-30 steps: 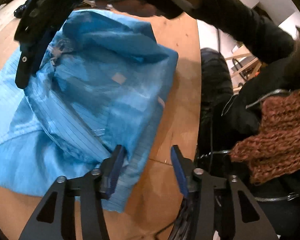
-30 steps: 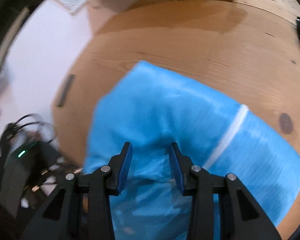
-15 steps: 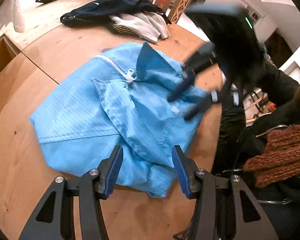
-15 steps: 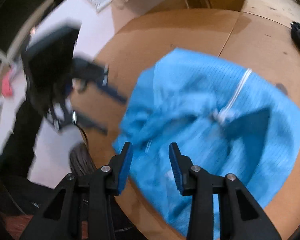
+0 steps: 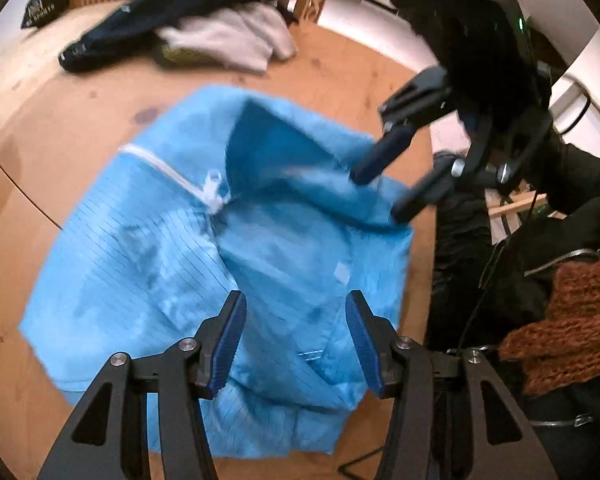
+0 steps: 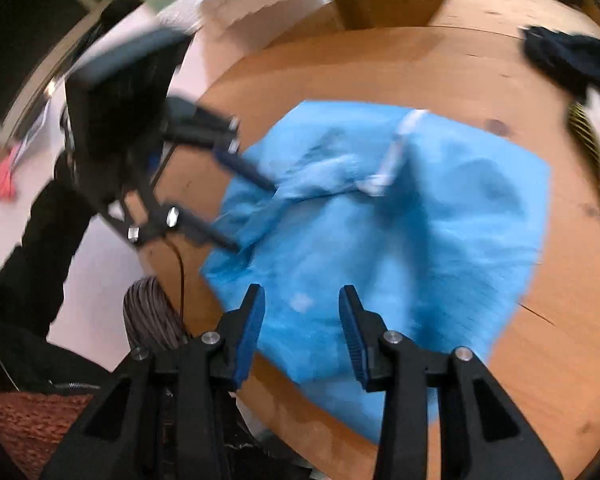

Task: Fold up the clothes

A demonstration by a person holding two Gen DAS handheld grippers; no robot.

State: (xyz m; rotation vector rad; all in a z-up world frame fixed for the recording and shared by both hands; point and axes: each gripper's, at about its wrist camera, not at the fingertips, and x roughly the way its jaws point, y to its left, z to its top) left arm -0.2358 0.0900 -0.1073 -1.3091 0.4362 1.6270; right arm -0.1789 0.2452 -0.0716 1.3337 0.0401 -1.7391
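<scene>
With both grippers, left (image 5: 292,336) and right (image 6: 300,328), now lifted clear and empty-jawed, the shirt (image 5: 204,264) lies part-folded; another fold seems due.

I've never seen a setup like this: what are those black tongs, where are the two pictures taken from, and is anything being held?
There is no robot here. A person holds two tong-like tools, each with two fingers and its own camera looking along them. One picture looks out over the left gripper, the other over the right gripper; each also shows the other tool. A blue garment with a white zipper lies crumpled on the wooden table. Dark and grey clothes are piled further back. Both pairs of fingers stand apart above the fabric, holding nothing.
</scene>
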